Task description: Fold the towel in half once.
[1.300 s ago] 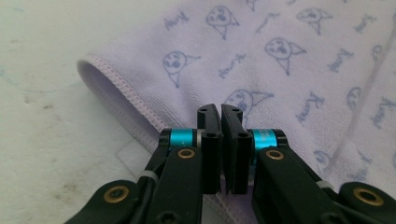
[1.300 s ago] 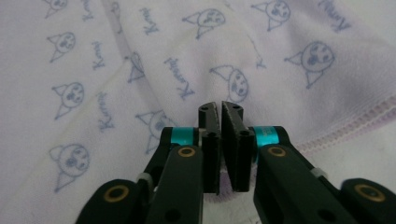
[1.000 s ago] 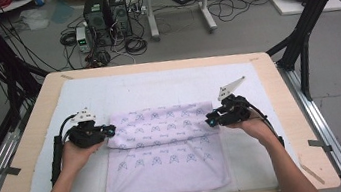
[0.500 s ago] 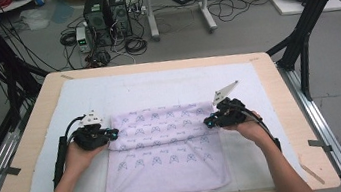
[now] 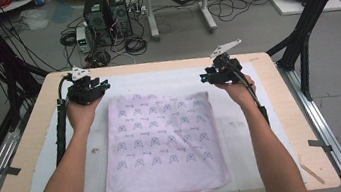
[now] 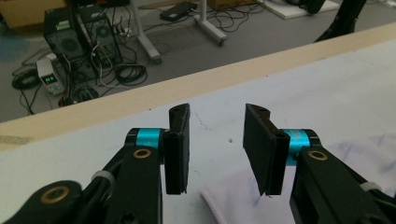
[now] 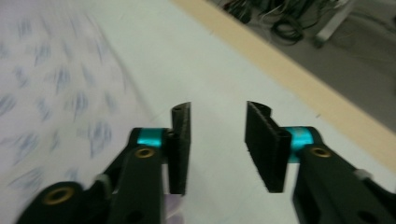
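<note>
A second ago I had the towel (image 5: 163, 145) folded over on itself, its upper half doubled down across the middle of the table (image 5: 31, 161), with both tongs down on the two ends of that fold. Now, from the high view, it lies spread flat and roughly square in the centre of the frame, its patterned face up, reaching from mid-frame down to the near table edge.

My left tongs (image 5: 100, 87) have moved from the middle left of the frame up to the upper left, just off the towel's top left corner. My right tongs (image 5: 205, 77) have gone likewise to the upper right, just beside the top right corner.

Both sets of jaws have just been opening. In the left gripper view they stand apart with nothing between them, a towel corner (image 6: 224, 200) lying below. In the right gripper view they are spread over bare mat, and the cloth lies blurred at left.
</note>
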`<state>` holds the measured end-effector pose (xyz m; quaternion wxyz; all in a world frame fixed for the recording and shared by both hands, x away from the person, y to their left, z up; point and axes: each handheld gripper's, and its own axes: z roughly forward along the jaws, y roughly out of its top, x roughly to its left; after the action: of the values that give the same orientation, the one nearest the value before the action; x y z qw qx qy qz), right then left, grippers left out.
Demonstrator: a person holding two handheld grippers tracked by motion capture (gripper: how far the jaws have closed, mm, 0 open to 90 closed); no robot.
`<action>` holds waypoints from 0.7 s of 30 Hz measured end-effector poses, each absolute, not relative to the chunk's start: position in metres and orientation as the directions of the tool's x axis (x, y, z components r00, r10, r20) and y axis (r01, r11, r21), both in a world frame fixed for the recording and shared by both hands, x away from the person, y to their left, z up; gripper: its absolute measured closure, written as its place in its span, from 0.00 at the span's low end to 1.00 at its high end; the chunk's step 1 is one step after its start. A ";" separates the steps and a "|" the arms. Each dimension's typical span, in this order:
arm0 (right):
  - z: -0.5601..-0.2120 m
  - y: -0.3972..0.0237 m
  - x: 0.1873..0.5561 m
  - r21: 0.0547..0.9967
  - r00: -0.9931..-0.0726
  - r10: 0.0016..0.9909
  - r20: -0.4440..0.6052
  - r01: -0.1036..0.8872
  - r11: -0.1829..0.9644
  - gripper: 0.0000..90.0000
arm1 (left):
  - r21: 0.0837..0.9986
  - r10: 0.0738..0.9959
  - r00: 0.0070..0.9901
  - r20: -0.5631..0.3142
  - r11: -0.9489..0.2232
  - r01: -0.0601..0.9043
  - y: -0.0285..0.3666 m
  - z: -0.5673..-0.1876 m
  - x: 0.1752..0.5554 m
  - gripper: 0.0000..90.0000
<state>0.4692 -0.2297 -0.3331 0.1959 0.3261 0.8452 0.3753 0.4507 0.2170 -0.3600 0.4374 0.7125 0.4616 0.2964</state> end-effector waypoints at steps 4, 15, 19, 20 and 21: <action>-0.346 -0.220 0.461 0.727 -0.772 0.631 -0.071 0.393 0.563 0.65 | 0.864 0.894 0.447 0.019 -0.239 0.442 0.222 -0.380 0.441 0.65; -0.381 -0.218 0.373 0.706 -0.881 0.474 0.001 0.336 0.624 0.63 | 0.844 0.798 0.602 -0.028 -0.304 0.442 0.228 -0.401 0.360 0.56; -0.389 -0.223 0.344 0.716 -0.905 0.426 -0.004 0.294 0.633 0.61 | 0.835 0.748 0.663 -0.029 -0.347 0.428 0.221 -0.409 0.330 0.53; -0.392 -0.224 0.341 0.714 -0.909 0.417 0.013 0.301 0.632 0.61 | 0.828 0.736 0.677 -0.023 -0.365 0.425 0.220 -0.411 0.324 0.53; -0.394 -0.225 0.338 0.722 -0.909 0.415 0.029 0.306 0.620 0.61 | 0.831 0.729 0.684 -0.026 -0.365 0.420 0.219 -0.413 0.319 0.53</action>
<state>0.3379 -0.2251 -0.3945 0.0704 0.2010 0.8973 0.3866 0.3186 0.2185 -0.4132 0.4368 0.8070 0.3560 0.1769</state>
